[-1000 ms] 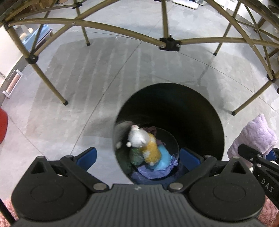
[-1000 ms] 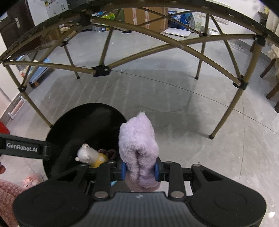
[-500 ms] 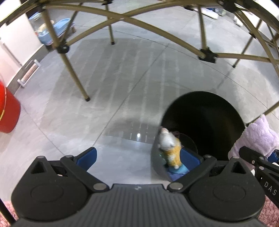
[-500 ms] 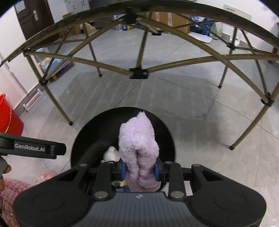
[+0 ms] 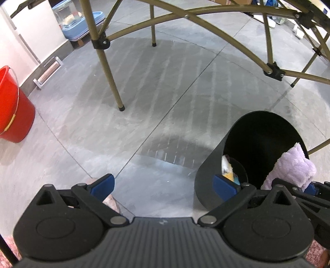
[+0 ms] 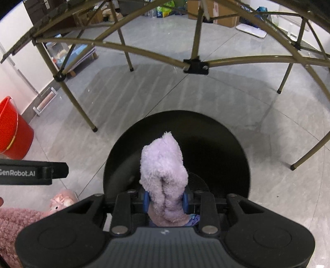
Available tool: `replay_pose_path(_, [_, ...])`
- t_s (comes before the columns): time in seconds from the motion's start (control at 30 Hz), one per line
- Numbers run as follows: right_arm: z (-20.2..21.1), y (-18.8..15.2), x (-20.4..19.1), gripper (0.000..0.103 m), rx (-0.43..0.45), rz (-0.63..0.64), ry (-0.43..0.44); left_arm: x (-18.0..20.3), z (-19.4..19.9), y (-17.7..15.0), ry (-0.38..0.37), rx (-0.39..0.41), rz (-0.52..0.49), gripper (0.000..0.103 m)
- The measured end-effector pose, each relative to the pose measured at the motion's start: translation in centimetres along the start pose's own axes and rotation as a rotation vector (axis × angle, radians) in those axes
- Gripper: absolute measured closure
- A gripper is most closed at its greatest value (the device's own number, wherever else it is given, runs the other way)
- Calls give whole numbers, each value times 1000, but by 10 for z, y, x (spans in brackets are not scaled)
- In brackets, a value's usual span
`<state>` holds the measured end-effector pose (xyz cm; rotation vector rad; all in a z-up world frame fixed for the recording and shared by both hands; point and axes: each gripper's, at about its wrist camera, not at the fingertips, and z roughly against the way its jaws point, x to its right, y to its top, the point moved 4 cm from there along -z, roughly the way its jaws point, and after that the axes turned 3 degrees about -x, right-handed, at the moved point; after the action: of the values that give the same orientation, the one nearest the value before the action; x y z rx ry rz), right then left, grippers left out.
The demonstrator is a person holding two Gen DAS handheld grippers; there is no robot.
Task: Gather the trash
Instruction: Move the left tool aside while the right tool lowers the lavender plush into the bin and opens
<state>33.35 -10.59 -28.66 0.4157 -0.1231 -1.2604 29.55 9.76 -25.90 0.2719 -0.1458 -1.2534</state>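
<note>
My right gripper (image 6: 165,201) is shut on a fluffy lilac plush cloth (image 6: 164,173) and holds it above the mouth of a black round bin (image 6: 222,144). In the left wrist view the same bin (image 5: 208,177) stands at the right, with a white and yellow soft toy (image 5: 226,170) inside it and the lilac cloth (image 5: 292,167) over its right rim. My left gripper (image 5: 163,186) is open and empty, over bare floor to the left of the bin.
A red bucket (image 5: 12,107) stands at the left by the wall. Olive metal frame legs (image 5: 109,78) and crossbars (image 6: 196,66) span the grey floor. A pink plush item (image 6: 59,201) lies at lower left. Boxes (image 6: 224,14) line the far wall.
My left gripper has swung left, away from above the bin, and the red bucket has come into view. My right gripper with the lilac cloth has moved over the bin's opening.
</note>
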Motion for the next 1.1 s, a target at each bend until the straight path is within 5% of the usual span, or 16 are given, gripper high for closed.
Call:
replay_pose_path(0.47, [-42, -1, -4, 74, -109, -37, -44, -12, -12, -2, 33, -29, 20, 0])
replay_pose_path(0.87, [-45, 0, -2, 69, -119, -35, -54, -9, -13, -2, 33, -33, 13, 0])
replay_pose_path(0.97, [-43, 0, -2, 53, -107, -35, -66, -9, -14, -3, 35, -37, 9, 0])
replay_pose_path(1.03, [-42, 0, -1, 16, -100, -32, -82, -9, -16, -3, 38, -43, 10, 0])
replay_pose_path(1.1, [-41, 0, 1, 2, -97, -31, -92, -8, -17, -3, 41, -46, 11, 0])
